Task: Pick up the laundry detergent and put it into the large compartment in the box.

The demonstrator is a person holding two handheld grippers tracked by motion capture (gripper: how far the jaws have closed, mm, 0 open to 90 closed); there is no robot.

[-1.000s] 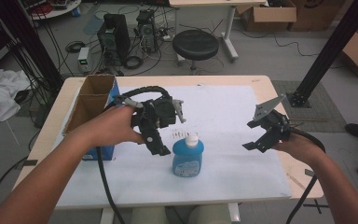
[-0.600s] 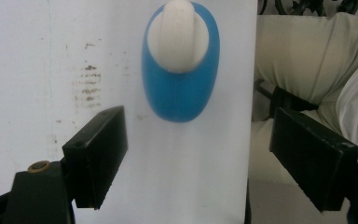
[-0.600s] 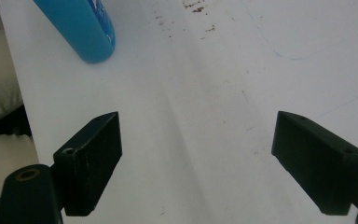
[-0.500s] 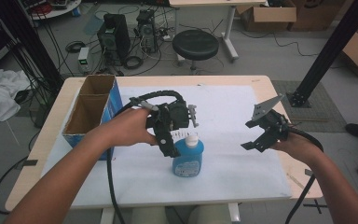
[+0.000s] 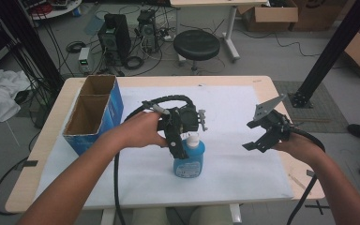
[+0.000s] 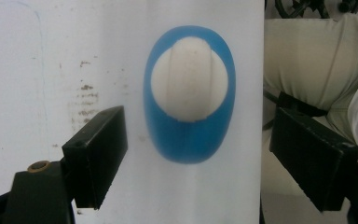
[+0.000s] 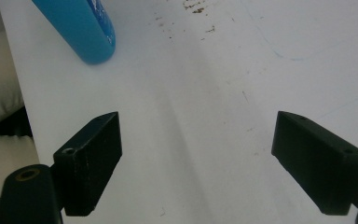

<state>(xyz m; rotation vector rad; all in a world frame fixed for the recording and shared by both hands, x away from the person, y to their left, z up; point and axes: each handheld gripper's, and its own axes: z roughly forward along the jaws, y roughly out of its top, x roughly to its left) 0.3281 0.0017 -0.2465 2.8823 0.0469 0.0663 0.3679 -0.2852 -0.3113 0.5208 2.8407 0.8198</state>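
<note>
1. White paper [image 5: 243,117] covers the wooden counter [image 5: 37,154], with a stool, computer towers and cables on the floor behind it.
2. At the left edge stands a blue cardboard box [image 5: 93,115], open-topped with two compartments, both apparently bare inside.
3. Compared with a second ago, the left tool [image 5: 180,136] has travelled rightward from beside the box and now hangs directly above the blue bottle [image 5: 189,159], which stands upright near the counter's front edge.
4. Seen from the left gripper view, its jaws are spread wide, one on each side of the bottle's white cap [image 6: 189,81], not yet touching it.
5. My reading: the approach is done, and lowering and closing on the bottle is the likely next step.
6. Well to the right, the right tool [image 5: 262,136] has barely moved; it hovers over bare paper with jaws wide, holding nothing.
</note>
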